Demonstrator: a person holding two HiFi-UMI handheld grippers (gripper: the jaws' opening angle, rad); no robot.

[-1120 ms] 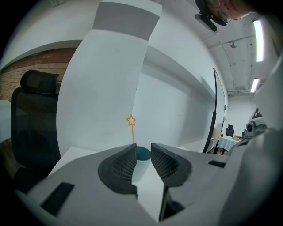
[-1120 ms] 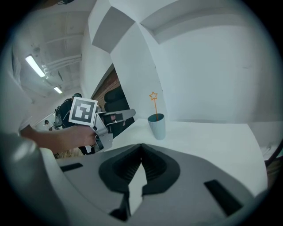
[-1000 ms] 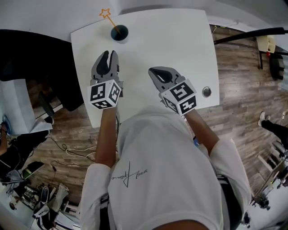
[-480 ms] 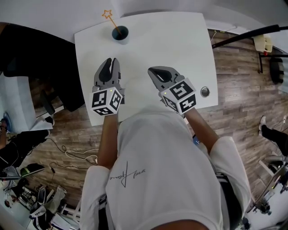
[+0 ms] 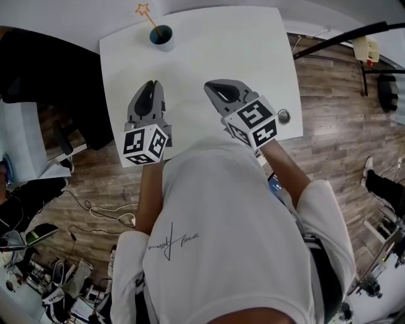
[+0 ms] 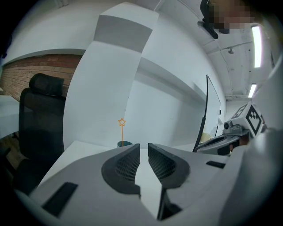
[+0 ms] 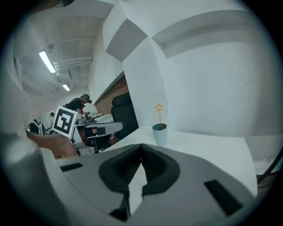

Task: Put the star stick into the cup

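So, surface: we saw a white table (image 5: 221, 57) on wood-plank floor (image 5: 335, 126).
Star stick (image 5: 149, 19): stood upright in the teal cup (image 5: 161, 35), far left corner.
Left gripper (image 5: 152, 85): jaws slightly apart, just closing, nothing between.
Right gripper (image 5: 208, 87): jaws together, empty.
Gripper views alone: we saw a brick wall (image 6: 31, 73) and ceiling strip lights (image 6: 255, 39).

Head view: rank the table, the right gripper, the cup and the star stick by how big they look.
1. table, by far
2. right gripper, though it sits nearer the camera, which inflates it
3. cup
4. star stick: about as long as the cup is wide but far thinner, so these two are close
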